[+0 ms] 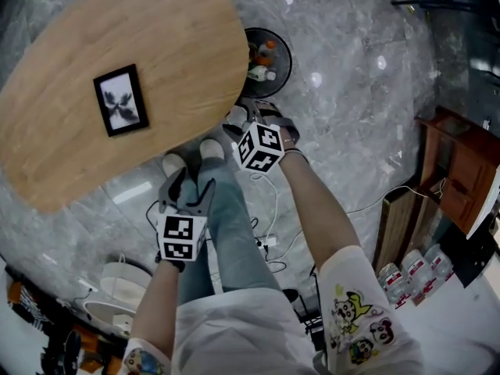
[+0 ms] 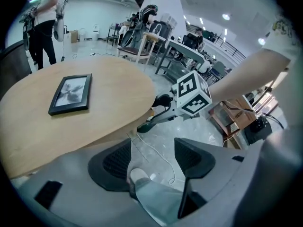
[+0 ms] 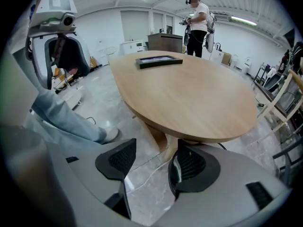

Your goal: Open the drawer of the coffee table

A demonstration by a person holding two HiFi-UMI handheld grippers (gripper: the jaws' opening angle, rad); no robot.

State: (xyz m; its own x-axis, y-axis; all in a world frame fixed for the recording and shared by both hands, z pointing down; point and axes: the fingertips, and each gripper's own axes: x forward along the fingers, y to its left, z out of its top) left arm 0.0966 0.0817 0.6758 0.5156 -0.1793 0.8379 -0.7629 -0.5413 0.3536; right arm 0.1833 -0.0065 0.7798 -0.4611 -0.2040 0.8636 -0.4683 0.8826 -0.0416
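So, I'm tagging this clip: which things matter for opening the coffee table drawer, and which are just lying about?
For the job: table; left hand-held gripper and right hand-held gripper, both open and empty. No drawer shows.

Lying about: picture frame; black tray of bottles; floor cable.

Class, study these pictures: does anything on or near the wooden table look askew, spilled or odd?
Only small things. The picture frame lies flat, face up, on the table instead of standing. A white cable trails loose across the floor. Nothing is spilled.
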